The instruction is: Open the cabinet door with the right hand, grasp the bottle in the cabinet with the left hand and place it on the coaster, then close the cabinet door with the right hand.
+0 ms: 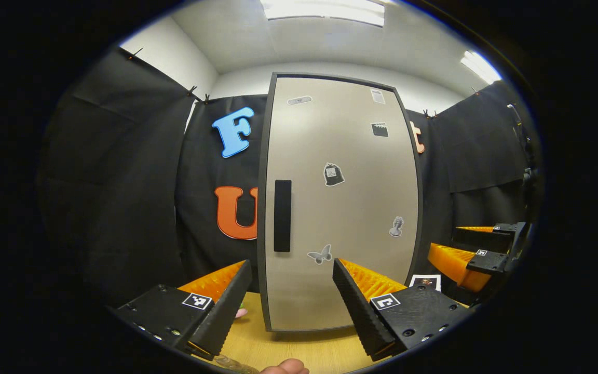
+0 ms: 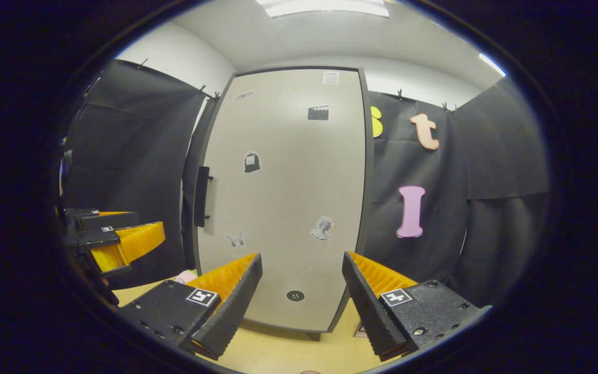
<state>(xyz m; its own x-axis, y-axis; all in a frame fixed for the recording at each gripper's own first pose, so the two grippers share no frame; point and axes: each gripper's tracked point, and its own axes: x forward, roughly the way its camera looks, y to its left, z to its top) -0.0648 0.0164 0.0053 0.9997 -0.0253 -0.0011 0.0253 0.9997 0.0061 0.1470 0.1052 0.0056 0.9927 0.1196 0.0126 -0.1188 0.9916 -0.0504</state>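
In the left gripper view the left tool (image 1: 293, 291) stands open, its two fingers spread wide with nothing between them, hovering above the pale wooden desk (image 1: 304, 350). Straight ahead of it, close by, stands the cabinet door (image 1: 340, 208), shut and flush in its dark frame, a light grey panel dotted with small stickers. The dark upright handle (image 1: 282, 215) sits on the door's left edge, just above and ahead of the left finger. Low at the tool's left finger a small pink thing (image 1: 241, 312) peeps out on the desk; what it is cannot be told. Off to the right, beside the cabinet, the right tool (image 1: 473, 249) hangs in the air. In the right gripper view the right tool (image 2: 301, 296) is likewise open and empty, above the desk (image 2: 278, 358), with the same closed door (image 2: 283, 208) directly ahead and the handle (image 2: 202, 196) up to its left. The left tool (image 2: 122, 241) shows far to the left, clear of the cabinet.
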